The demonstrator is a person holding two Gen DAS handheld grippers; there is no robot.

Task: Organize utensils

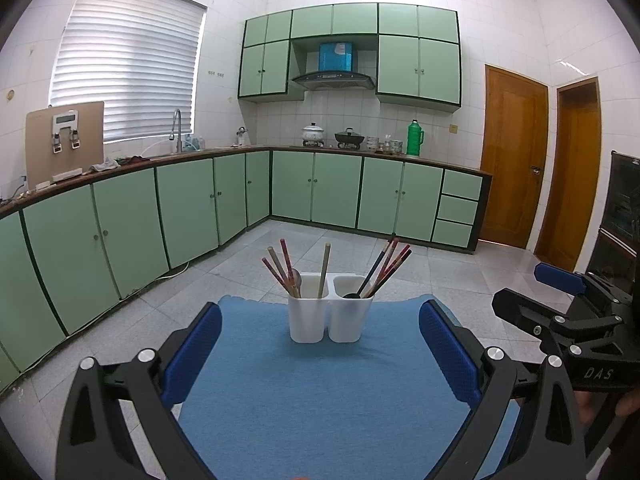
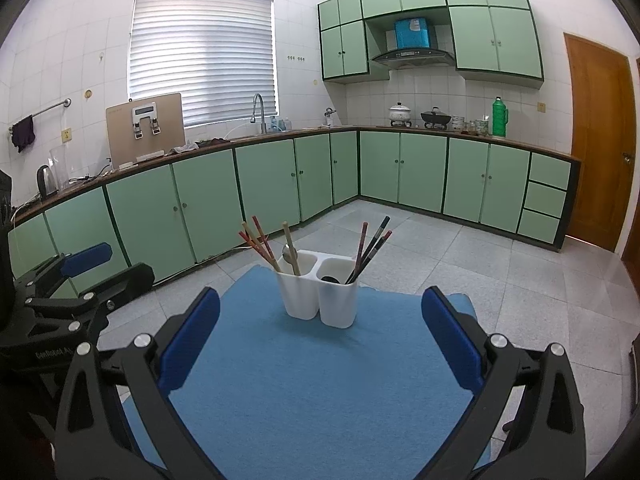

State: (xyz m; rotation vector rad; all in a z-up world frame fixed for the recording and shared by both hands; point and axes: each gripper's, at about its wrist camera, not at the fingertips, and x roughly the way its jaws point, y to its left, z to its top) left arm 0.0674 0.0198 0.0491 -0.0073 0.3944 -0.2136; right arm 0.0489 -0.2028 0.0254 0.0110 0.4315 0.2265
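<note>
While both grippers gape empty, twin white holder (image 1: pixel 326 320) keeps chopsticks (image 1: pixel 282 268), spoon in each cup.

- Domestic kitchen.
- Pale green base cabinets (image 2: pixel 208 200) under a brown L-shaped counter (image 2: pixel 280 133).
- Black range hood (image 1: pixel 333 79) above pots.
- Chrome sink tap (image 2: pixel 258 110); white tiled walls (image 2: pixel 96 40).
</note>
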